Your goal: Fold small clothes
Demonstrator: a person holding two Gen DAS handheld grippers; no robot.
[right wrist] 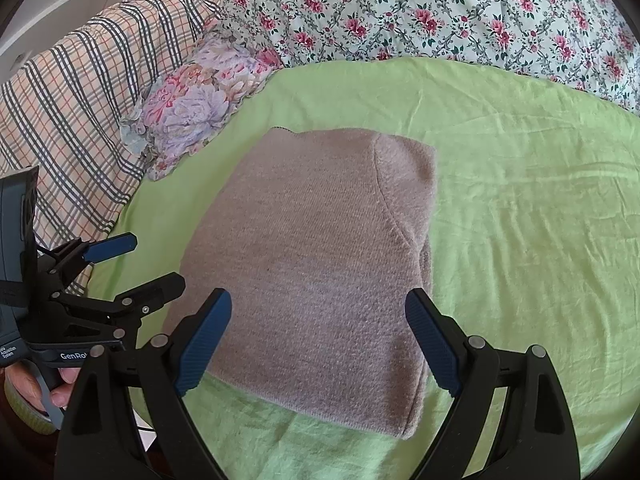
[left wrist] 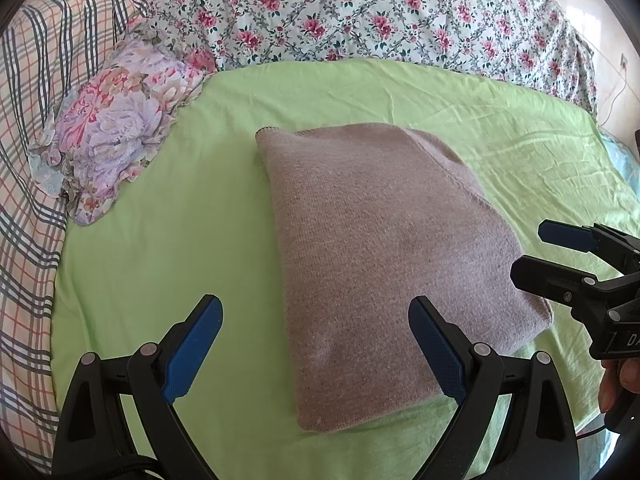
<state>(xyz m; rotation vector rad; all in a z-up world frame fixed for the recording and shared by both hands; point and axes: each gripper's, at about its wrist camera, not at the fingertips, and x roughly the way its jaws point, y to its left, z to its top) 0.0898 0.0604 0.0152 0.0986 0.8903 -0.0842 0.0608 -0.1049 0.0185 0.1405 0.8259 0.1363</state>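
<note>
Left wrist view shows the folded mauve knit garment (left wrist: 384, 264) lying as a thick rectangle in the middle of the green sheet (left wrist: 180, 240), with a seam curving across its far right corner. Just before its near edge the left gripper (left wrist: 316, 344) hangs spread wide, holding nothing. Beside the garment's right edge the right gripper (right wrist: 318, 340) is likewise parted and empty. Beyond lie a frilled floral pillow (left wrist: 116, 128), a rose-print quilt (left wrist: 360, 12) and a plaid blanket (left wrist: 36, 120).

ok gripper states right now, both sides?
Left gripper: open, holding nothing, above the folded sweater.
Right gripper: open, holding nothing.
</note>
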